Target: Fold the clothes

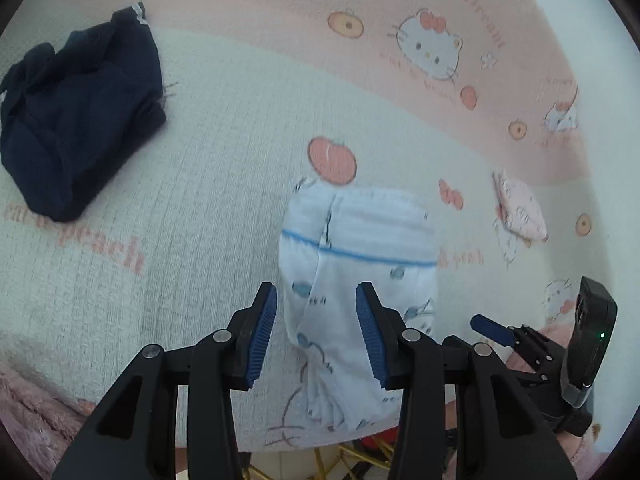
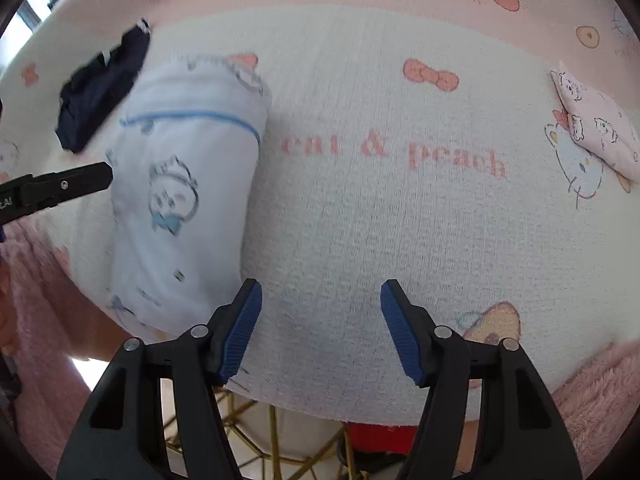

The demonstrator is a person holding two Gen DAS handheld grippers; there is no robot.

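**Both claws spread above a folded white garment**

The left gripper (image 1: 316, 332) hovers with jaws apart, empty, over the folded white garment (image 1: 360, 280). Its long axis runs from six toward twelve o'clock, blue-striped waistband farthest away. The right gripper (image 2: 320, 328) gapes wide over bare blanket (image 2: 360, 220), the garment at its ten o'clock. A navy garment (image 1: 76, 120) lies beyond.

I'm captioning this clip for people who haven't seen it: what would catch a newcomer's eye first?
First, the white garment with blue cartoon prints, folded into a compact bundle in the middle of the cat-and-peach blanket. The left hand-held gripper hangs over it with jaws apart, not gripping. Next, the dark navy garment crumpled at far left, and a small pink folded piece at the right edge.
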